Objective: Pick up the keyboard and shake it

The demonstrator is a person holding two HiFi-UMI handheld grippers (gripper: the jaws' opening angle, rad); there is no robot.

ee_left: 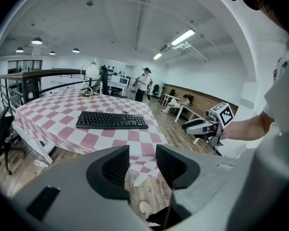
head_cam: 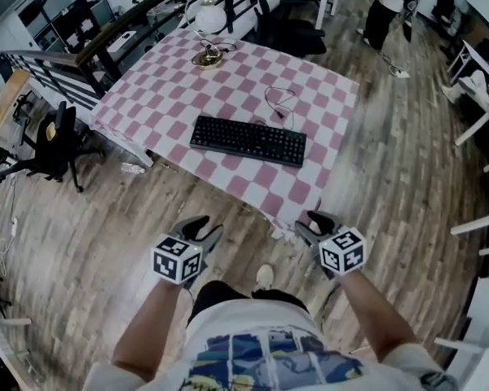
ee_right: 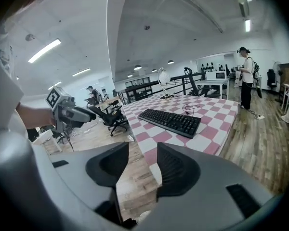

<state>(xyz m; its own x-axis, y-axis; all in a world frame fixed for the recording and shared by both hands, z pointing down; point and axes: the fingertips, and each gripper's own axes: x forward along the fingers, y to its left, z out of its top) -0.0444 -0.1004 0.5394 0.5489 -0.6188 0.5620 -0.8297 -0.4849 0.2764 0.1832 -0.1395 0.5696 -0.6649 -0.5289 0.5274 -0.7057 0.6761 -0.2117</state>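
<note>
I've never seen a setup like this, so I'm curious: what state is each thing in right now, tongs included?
tablecloth: spread out, near corner hanging down.
keyboard: lying flat on the tablecloth, untouched.
cable: loose loop, just beyond the keyboard.
lamp: upright at the far end; lit or not, unclear.
left tongs: open, empty, away from the keyboard.
right tongs: open, empty, away from the keyboard.

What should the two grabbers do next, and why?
Probably bring both forward toward the flat black keyboard on the pink-and-white checked tablecloth. The left gripper and right gripper hang open and empty over the wooden floor, short of the tablecloth, so neither can grasp it yet.
</note>
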